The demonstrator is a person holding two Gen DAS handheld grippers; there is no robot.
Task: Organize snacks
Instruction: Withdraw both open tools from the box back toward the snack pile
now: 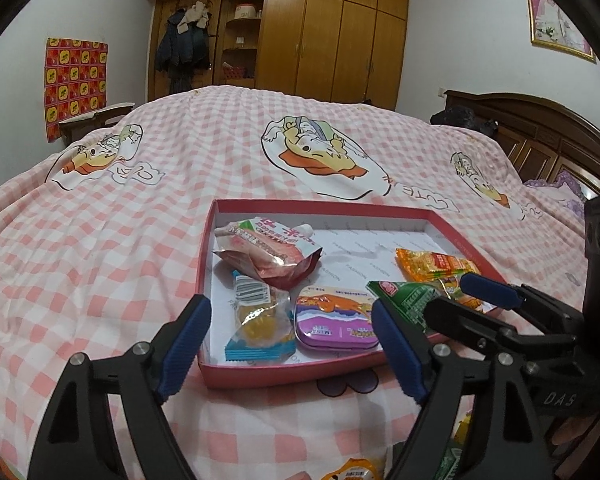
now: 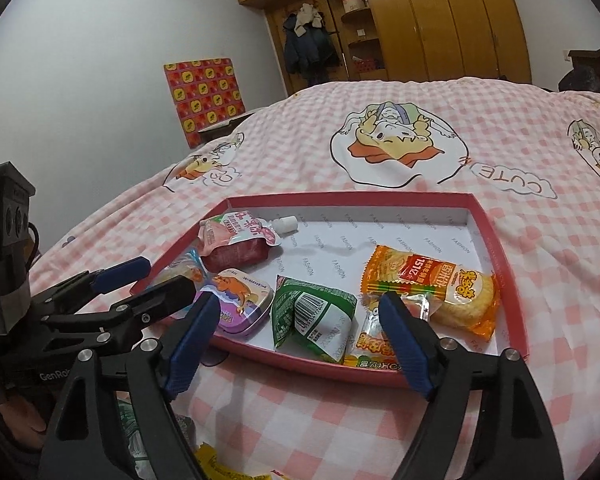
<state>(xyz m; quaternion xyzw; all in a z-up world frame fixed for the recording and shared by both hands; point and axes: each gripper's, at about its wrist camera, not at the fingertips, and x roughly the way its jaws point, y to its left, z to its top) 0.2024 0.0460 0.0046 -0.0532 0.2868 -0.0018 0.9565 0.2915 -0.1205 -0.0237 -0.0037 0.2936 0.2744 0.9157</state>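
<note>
Holding six snacks: one shallow red box (image 2: 512,280) with white lining, lying on the checked bedspread (image 1: 100,240) just ahead of both claws.

Contents, from the claws outward: a purple tin (image 1: 334,318) and a clear-wrapped yellow sweet with blue ends (image 1: 260,328) directly ahead of the left gripper (image 1: 292,348); a green packet (image 2: 316,316) and a small orange sachet (image 2: 374,344) ahead of the right gripper (image 2: 300,344); an orange rice-cracker pack (image 2: 432,288) beyond its right finger; a pink spouted pouch (image 2: 236,240) toward the far left corner.

Free room: the far half of the lining is bare. The near wall stands just beyond the fingertips.

Claws: both spread wide, nothing between the blue pads, neither touching a snack. More wrappers lie on the bedspread below them.

Surroundings: wooden wardrobe (image 1: 320,32) behind the bed.
</note>
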